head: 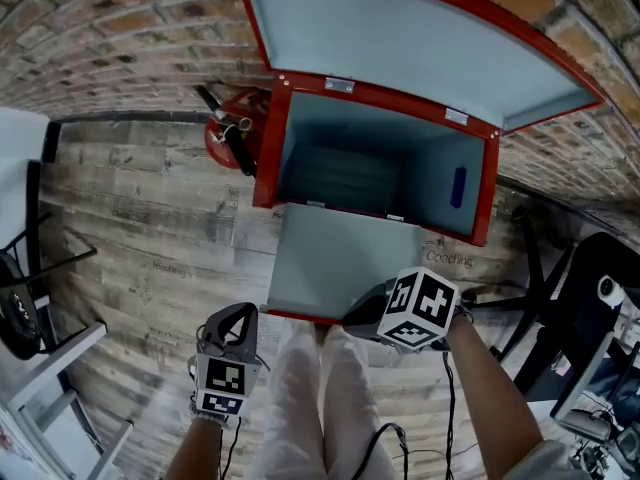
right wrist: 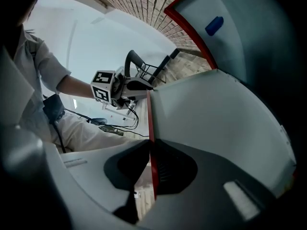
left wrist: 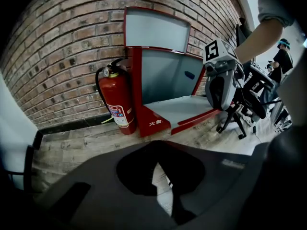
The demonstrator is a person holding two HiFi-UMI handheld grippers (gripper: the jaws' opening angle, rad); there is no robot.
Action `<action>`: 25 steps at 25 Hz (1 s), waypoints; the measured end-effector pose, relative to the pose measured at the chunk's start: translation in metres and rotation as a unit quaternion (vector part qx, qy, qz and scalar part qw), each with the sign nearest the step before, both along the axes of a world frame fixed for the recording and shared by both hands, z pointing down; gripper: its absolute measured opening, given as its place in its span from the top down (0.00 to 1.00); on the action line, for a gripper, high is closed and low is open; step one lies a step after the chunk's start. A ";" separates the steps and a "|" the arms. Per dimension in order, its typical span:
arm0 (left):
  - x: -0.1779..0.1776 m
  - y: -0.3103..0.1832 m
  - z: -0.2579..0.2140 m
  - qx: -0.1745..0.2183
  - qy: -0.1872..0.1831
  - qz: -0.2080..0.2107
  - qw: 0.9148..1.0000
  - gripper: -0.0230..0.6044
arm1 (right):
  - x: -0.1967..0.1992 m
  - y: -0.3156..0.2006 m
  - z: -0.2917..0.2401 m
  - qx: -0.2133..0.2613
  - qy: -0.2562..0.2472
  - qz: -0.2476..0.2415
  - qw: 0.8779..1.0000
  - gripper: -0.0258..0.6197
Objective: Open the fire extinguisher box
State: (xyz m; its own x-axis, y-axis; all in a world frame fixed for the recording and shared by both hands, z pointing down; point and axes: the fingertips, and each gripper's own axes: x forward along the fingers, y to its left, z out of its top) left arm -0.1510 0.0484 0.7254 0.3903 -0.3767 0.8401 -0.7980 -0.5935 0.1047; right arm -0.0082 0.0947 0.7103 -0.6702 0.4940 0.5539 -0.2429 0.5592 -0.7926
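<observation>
Your right claw (right wrist: 150, 145) clamps the red edge of the lowered front door (right wrist: 216, 119) of the fire extinguisher box (head: 345, 173). Your left claw (left wrist: 156, 163) is closed and empty; the box stands ahead of it.

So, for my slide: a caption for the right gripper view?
Right gripper clamps the red edge of the lowered door.

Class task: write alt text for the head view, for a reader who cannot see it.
A red fire extinguisher box stands open against a brick wall, lid raised and front panel folded down. The right gripper holds that panel's near edge in its fingers; the left gripper hangs free beside it. An extinguisher stands left of the box.
</observation>
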 end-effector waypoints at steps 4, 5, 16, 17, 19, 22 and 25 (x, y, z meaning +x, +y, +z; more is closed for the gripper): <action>-0.004 -0.009 -0.003 0.015 -0.001 0.004 1.000 0.96 | -0.004 0.013 0.023 0.014 0.025 -0.008 1.000 0.88; -0.002 -0.012 -0.004 0.020 0.002 0.008 1.000 0.97 | -0.005 0.017 0.030 0.019 0.034 -0.010 0.999 0.88; 0.055 -0.049 -0.010 0.072 0.043 0.083 0.993 0.97 | -0.009 0.037 0.119 0.105 0.117 -0.060 0.986 0.89; 0.060 -0.051 -0.010 0.076 0.048 0.087 0.992 0.96 | -0.009 0.037 0.128 0.115 0.121 -0.067 0.984 0.90; 0.069 -0.057 -0.009 0.085 0.055 0.097 0.990 0.97 | -0.010 0.036 0.146 0.126 0.129 -0.075 0.981 0.90; 0.079 -0.066 -0.005 0.097 0.059 0.112 0.987 0.97 | -0.008 0.028 0.174 0.149 0.149 -0.075 0.975 0.90; 0.087 -0.075 -0.001 0.111 0.060 0.129 0.984 0.96 | -0.005 0.018 0.203 0.181 0.172 -0.064 0.966 0.90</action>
State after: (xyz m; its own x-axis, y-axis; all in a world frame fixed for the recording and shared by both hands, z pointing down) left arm -0.0636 -0.0267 0.7242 0.5892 -0.4198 0.6904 -0.6068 -0.7941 0.0350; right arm -0.0135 0.1124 0.9131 -0.3621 0.2922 0.8852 -0.3674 0.8280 -0.4236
